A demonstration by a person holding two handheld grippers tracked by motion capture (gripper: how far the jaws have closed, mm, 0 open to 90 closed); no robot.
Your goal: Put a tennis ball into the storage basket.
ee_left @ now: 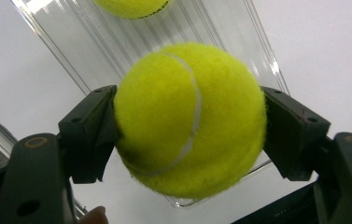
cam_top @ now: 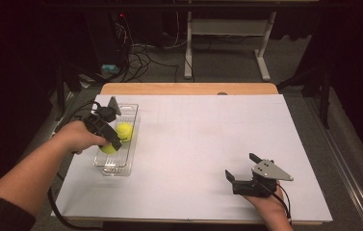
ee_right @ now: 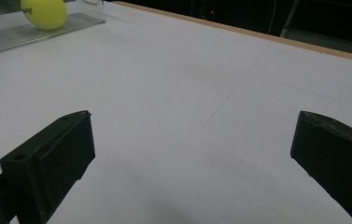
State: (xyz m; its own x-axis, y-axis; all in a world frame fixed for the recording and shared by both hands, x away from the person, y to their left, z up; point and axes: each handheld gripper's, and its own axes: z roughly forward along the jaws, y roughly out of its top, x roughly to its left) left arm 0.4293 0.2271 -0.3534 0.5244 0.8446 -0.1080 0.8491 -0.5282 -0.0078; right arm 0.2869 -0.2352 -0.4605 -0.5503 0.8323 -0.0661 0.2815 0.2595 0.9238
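Note:
My left gripper [cam_top: 111,142] is shut on a yellow tennis ball [ee_left: 190,119], with a black jaw pressed on each side of it. It holds that ball [cam_top: 108,148] over the near half of a clear plastic tray [cam_top: 130,111] at the table's left. A second tennis ball [cam_top: 124,131] lies in the tray farther back, and its lower edge [ee_left: 131,6] shows at the top of the left gripper view. My right gripper [cam_top: 241,166] rests open low over the white table sheet at the front right, nothing between its jaws [ee_right: 192,154].
The white sheet [cam_top: 203,144] covers most of the wooden table. From the right gripper view the tray [ee_right: 29,33] and a tennis ball [ee_right: 44,13] sit far off at the upper left. Cables and a table frame [cam_top: 227,33] stand on the floor beyond the far edge.

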